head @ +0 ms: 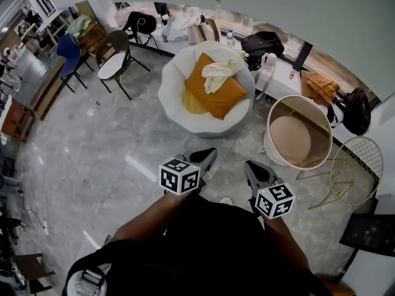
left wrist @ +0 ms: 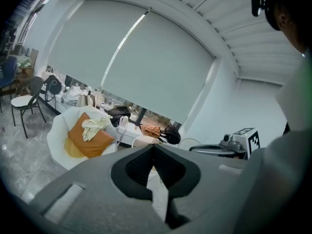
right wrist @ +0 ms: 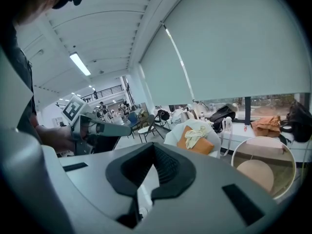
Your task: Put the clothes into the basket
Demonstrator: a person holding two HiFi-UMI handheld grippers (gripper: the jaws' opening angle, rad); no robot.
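You hold both grippers side by side, on the near side of the white round chair (head: 173, 86). Your left gripper (head: 207, 158) has its jaws pressed together with nothing between them. Your right gripper (head: 252, 168) is closed the same way, holding nothing. A pale yellow garment (head: 217, 74) lies crumpled on the orange cushion (head: 219, 100) in the chair. The round basket (head: 316, 119) stands just right of the chair.

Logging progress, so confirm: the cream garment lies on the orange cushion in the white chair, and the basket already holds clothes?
No: the head view shows the basket empty. The cream garment does lie on the orange cushion in the white chair.
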